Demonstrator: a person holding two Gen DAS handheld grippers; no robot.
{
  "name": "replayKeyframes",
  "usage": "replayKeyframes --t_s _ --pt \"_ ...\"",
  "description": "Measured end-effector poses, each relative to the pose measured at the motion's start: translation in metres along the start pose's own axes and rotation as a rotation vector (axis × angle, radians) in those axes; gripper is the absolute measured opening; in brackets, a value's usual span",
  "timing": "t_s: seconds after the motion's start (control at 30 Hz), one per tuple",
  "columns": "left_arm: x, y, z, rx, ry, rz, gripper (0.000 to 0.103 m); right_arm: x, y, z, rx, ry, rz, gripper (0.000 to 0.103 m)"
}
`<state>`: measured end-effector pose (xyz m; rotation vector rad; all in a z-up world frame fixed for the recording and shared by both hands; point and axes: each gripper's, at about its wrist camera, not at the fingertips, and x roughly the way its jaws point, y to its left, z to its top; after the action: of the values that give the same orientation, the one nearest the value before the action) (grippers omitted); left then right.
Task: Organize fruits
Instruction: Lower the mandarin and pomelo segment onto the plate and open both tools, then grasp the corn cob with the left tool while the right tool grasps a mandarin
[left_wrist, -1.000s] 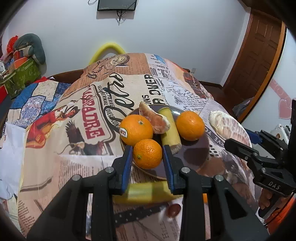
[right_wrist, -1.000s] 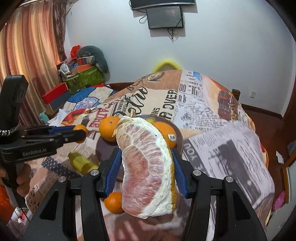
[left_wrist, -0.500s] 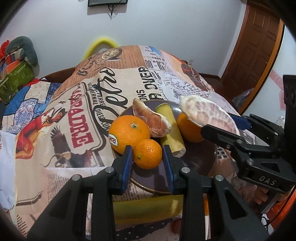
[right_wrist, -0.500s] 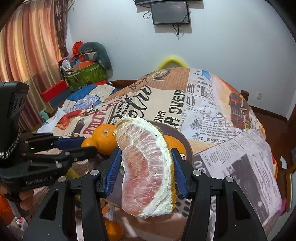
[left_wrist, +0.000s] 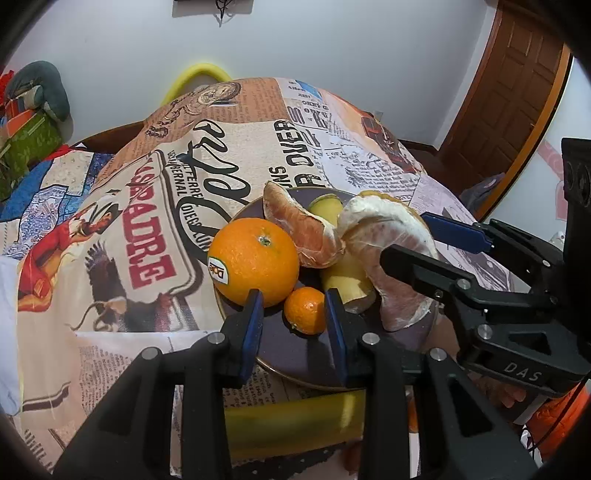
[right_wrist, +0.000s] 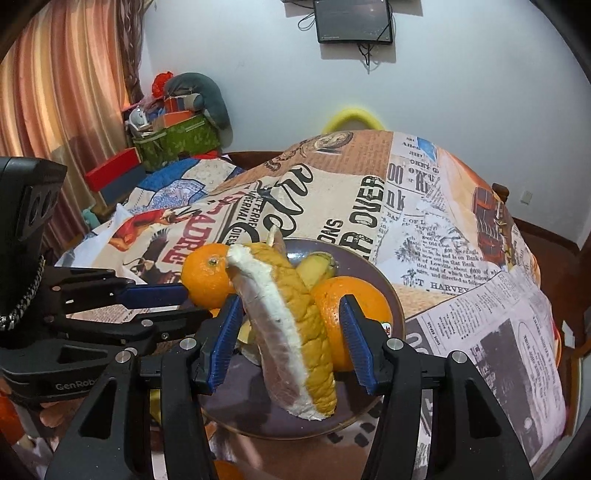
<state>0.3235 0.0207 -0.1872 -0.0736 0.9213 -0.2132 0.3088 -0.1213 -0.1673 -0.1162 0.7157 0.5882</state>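
Observation:
My left gripper (left_wrist: 295, 295) hovers low over the dark plate (left_wrist: 295, 363) with its jaws narrow. A small orange (left_wrist: 304, 310) rests on the plate between the pads, touching the right pad, with bare plate showing at the left pad. My right gripper (right_wrist: 290, 301) straddles a peeled pomelo wedge (right_wrist: 291, 332) that stands edge-on on the plate (right_wrist: 369, 266), and neither pad touches it. Also on the plate are a stickered large orange (left_wrist: 255, 258), a second large orange (right_wrist: 343, 306), another pomelo segment (left_wrist: 299, 229) and a banana piece (left_wrist: 343, 273).
A whole banana (left_wrist: 288, 413) lies on the newspaper-print tablecloth (left_wrist: 147, 221) just in front of the plate, under my left fingers. The two grippers stand close together over the plate. A yellow chair back (right_wrist: 351, 118) rises beyond the table's far edge. A wooden door (left_wrist: 517, 92) is at the right.
Both grippers closed in over the plate. The pomelo wedge turned from broadside to edge-on and now stands on the plate. The small orange sits farther out between the left pads, on the plate.

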Motion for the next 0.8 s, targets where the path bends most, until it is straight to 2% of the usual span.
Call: replayKeyframes --t_s 0.4,0.63,0.8 --pt "-0.035 0.008 -0.010 0.002 -0.017 0.035 0.033 -0.024 0.006 -0.005 -0.002 0.000 0.005 0.051" --pt "-0.055 0.019 -0.033 0.015 0.019 0.080 0.036 -0.041 0.013 -0.020 -0.002 0.017 0.001 0.051" --pt "-0.061 0.031 -0.051 -0.014 0.041 0.091 0.036 -0.042 0.021 -0.034 -0.002 0.048 -0.002 0.051"
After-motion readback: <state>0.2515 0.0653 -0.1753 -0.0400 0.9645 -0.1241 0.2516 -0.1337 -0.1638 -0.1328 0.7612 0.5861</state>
